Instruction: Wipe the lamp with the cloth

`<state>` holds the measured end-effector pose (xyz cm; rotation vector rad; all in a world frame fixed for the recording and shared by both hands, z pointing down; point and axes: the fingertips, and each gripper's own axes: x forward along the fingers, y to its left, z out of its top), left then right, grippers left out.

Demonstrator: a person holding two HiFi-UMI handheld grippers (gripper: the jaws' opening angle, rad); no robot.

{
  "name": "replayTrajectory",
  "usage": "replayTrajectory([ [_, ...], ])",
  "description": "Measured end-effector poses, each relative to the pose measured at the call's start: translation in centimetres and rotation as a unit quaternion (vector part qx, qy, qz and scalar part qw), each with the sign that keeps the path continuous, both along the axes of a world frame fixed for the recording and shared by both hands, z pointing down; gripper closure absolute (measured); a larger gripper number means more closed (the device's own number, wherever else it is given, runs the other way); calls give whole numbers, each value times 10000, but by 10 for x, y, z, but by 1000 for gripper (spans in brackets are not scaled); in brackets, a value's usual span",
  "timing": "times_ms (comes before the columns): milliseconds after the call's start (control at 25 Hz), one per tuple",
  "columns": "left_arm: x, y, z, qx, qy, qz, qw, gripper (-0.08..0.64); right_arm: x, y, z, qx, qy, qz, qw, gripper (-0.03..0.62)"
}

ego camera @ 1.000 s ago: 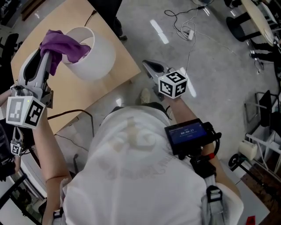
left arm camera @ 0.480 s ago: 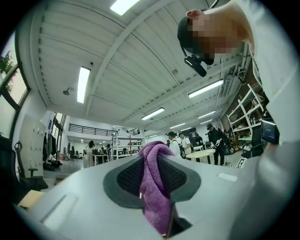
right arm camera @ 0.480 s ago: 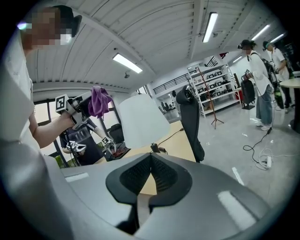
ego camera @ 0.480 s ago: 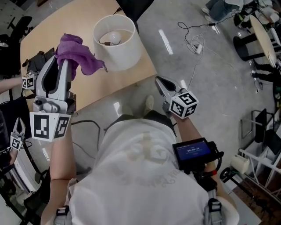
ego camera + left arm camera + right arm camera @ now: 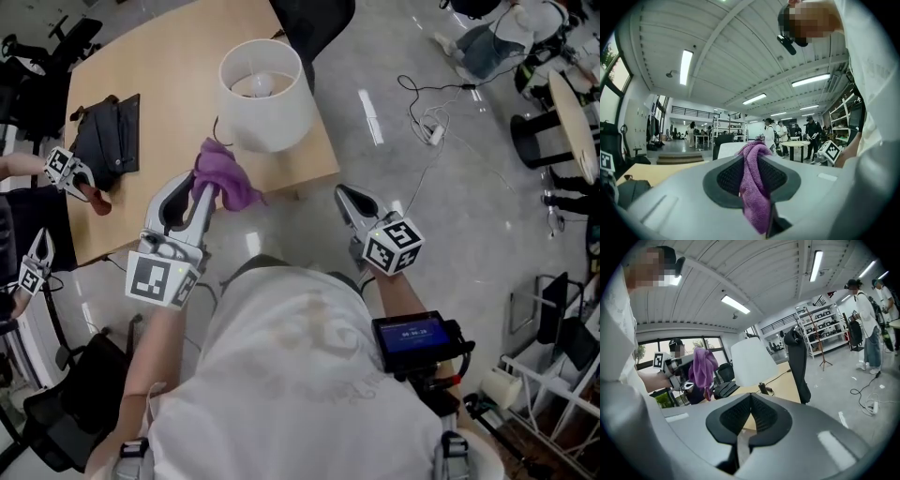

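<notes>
Clamping the cloth (image 5: 228, 178) tight in the left gripper (image 5: 202, 191) at six o'clock of the lamp (image 5: 265, 94), right gripper (image 5: 348, 200) closed and empty at four o'clock, and could well tip that light lamp by pressing hard with nothing steadying it.

Both forearms extended ahead of the torso, one gripper in each hand.
Left gripper (image 5: 200, 190) jaws clamp a purple cloth (image 5: 228, 180); right gripper (image 5: 345, 195) jaws closed, pads meeting.
</notes>
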<state>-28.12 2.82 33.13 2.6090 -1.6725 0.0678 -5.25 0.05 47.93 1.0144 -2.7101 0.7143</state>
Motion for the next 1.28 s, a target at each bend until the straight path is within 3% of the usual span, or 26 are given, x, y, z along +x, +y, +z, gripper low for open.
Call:
replayTrajectory([
  [280, 64, 41, 65, -774, 114, 84, 9969, 472, 25, 23, -21, 232, -13, -417, 9989, 578],
  [520, 96, 87, 93, -1184, 50, -205, 9927, 472, 38, 58, -24, 299, -207, -807, 9961, 578],
  [1280, 135, 116, 114, -1377, -90, -158, 9903, 472, 61, 89, -34, 522, -432, -876, 9938, 578],
])
